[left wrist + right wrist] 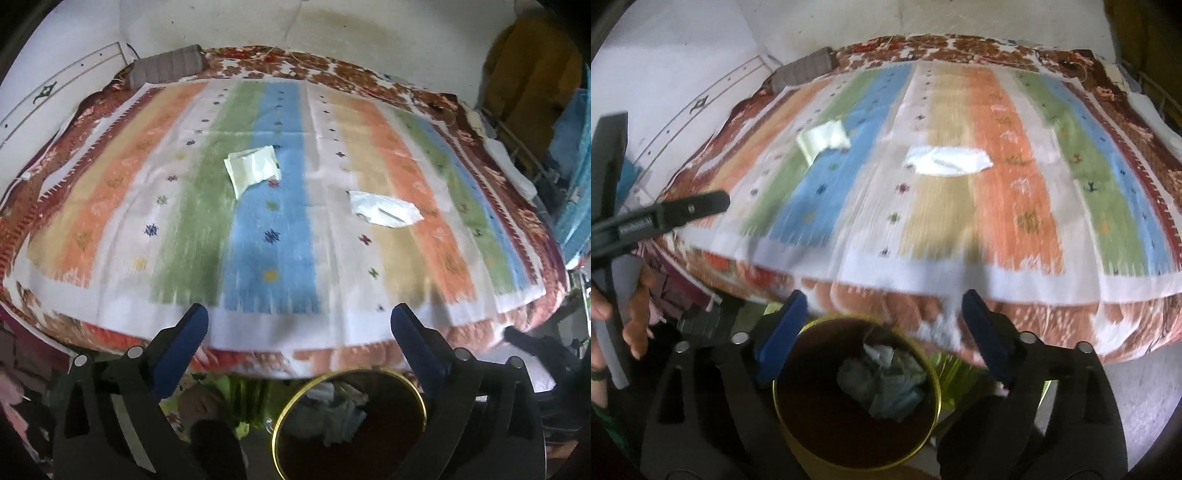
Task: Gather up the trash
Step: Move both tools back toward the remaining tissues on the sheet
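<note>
Bedside floor at 6 o'clock carries a gold-rimmed bin (857, 398), set just below the bed's edge so scraps drop straight in; crumpled paper (882, 380) already lies inside. Right gripper (884, 314) hangs above its mouth, jaws spread wide and empty. Left gripper (299, 325), also wide apart and holding nothing, faces the bed with the bin at 5 o'clock. Beyond, on the striped sheet (110, 206), two scraps wait well apart: a pale wrapper (253, 168) at 12 o'clock on the blue stripe, white paper (386, 208) at 1 o'clock. Likely next: reaching for them.
</note>
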The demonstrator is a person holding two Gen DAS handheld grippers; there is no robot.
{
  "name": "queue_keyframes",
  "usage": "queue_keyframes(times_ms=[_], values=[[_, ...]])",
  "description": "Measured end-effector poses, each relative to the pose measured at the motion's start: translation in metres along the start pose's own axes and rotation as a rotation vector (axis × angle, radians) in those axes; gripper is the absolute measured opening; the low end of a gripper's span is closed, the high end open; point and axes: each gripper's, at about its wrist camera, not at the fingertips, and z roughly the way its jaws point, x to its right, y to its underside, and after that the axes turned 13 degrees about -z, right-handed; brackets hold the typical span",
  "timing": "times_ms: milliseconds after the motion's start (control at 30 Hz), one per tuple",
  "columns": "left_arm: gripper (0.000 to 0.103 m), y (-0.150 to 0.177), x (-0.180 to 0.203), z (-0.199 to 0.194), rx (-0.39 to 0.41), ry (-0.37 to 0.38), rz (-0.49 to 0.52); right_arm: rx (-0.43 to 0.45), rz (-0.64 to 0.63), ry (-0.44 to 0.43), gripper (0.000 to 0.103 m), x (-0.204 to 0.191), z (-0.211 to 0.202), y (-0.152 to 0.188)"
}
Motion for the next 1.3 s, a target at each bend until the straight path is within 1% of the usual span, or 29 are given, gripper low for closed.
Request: queue_keyframes(times_ms=[100,200,300,433,533,700,900,1033,1100,1200,1300], values=[[0.097,-0.014,-0.003,0.012,-0.003,-0.006,-0.016,-0.005,-0.015,0.034,0.089,0.011,0.008,-0.018],[0.097,-0.03,-0.011,0.021,0.017,0.001,-0.056,0.002,-0.025,0.063,0.092,0.017,0.012,-0.029],[0.097,-0.045,-0.017,0.031,0.038,0.013,-0.083,0.004,-0.018,0.062,0.094,0.024,0.017,-0.039],[0.097,-0.062,-0.021,0.045,0.073,0.014,-0.081,0.008,0.016,0.042,0.094,0.035,0.027,-0.047],[0.097,-0.072,-0.025,0.055,0.077,0.026,-0.091,0.002,0.045,0.029,0.094,0.043,0.035,-0.052],[0.097,-0.082,-0.03,0.07,0.083,0.033,-0.107,-0.004,0.054,0.035,0.094,0.051,0.046,-0.06],[0.097,-0.089,-0.031,0.089,0.074,0.005,-0.092,-0.016,0.033,0.068,0.094,0.055,0.061,-0.07],[0.097,-0.092,-0.033,0.101,0.062,0.008,-0.109,-0.021,0.037,0.073,0.094,0.062,0.072,-0.077],[0.097,-0.095,-0.033,0.106,0.07,0.004,-0.109,-0.021,0.041,0.079,0.094,0.066,0.078,-0.081],[0.097,-0.1,-0.033,0.112,0.073,0.007,-0.108,-0.022,0.056,0.062,0.094,0.074,0.088,-0.084],[0.097,-0.105,-0.036,0.12,0.06,0.035,-0.107,-0.034,0.071,0.039,0.094,0.079,0.099,-0.086]])
